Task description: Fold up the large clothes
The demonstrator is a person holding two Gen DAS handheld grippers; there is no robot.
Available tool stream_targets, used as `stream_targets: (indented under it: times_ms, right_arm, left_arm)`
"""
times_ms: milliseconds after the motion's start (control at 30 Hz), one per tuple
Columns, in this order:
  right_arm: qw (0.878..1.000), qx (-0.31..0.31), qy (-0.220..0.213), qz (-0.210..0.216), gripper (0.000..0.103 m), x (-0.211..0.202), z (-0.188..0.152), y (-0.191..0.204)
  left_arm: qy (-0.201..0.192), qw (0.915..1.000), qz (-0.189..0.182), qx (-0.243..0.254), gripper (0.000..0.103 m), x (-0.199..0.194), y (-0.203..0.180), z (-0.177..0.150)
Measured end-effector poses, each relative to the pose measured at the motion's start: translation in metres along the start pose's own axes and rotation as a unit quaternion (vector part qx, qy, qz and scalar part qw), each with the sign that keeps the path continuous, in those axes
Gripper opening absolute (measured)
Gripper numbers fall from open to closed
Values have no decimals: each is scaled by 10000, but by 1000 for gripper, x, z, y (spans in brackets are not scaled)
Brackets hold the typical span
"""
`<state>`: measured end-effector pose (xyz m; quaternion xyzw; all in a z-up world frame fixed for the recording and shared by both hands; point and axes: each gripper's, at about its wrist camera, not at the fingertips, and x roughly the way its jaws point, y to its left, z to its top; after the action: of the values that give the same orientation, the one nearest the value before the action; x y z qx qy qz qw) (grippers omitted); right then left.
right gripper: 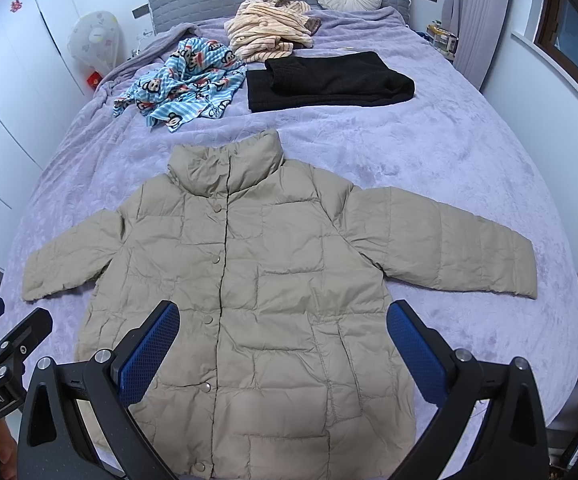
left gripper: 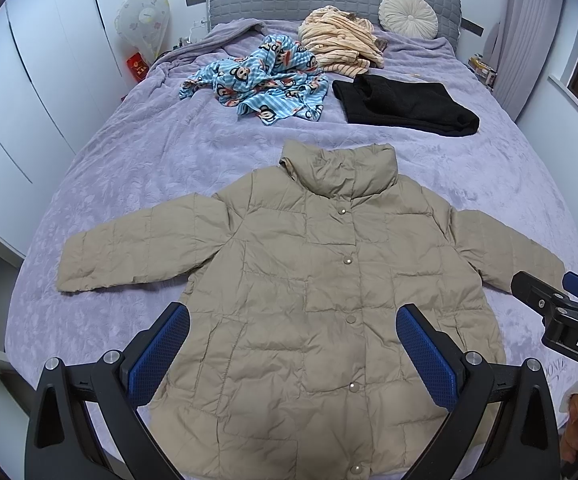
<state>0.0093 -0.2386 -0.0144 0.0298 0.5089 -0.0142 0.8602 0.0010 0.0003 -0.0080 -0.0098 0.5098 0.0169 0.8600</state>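
Jacket (left gripper: pixel 309 280) flat under both open tongs (left gripper: pixel 293 354)

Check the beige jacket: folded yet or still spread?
Spread. The beige jacket lies flat, front up and snapped, both sleeves out to the sides on the purple bedspread; no fold made.

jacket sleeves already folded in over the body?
No: in the right wrist view both sleeves of the beige jacket lie spread out flat to either side on the purple bedspread.

Both wrist views overlook the jacket (left gripper: pixel 309 280) from above its hem.
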Motion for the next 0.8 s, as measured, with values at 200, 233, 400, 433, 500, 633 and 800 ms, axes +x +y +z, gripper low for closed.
stream_targets:
  times_ms: [200, 233, 400, 433, 500, 633, 800]
  right_arm:
    - [10000, -5, -1, 7, 103, 1, 0, -1]
    - [10000, -6, 2, 7, 103, 1, 0, -1]
    - [10000, 8, 2, 8, 103, 1, 0, -1]
    - [10000, 10, 3, 8, 103, 1, 0, -1]
    - [10000, 8, 1, 9, 103, 1, 0, -1]
    - [10000, 7, 7, 14, 103, 2, 0, -2]
    - [10000, 10, 4, 13, 103, 2, 1, -2]
  left_arm:
    - [-1, 10000, 6, -6, 103, 0, 0, -1]
    - [-3, 10000, 2, -1, 103, 0, 0, -1]
    - [-3, 10000, 2, 1, 103, 0, 0, -1]
    - [-2, 10000, 1, 1, 103, 0, 0, -1]
    - [-1, 10000, 2, 1, 103, 0, 0, -1]
    - [-1, 10000, 2, -2, 103, 0, 0, -1]
    - [-1, 10000, 1, 1, 103, 0, 0, -1]
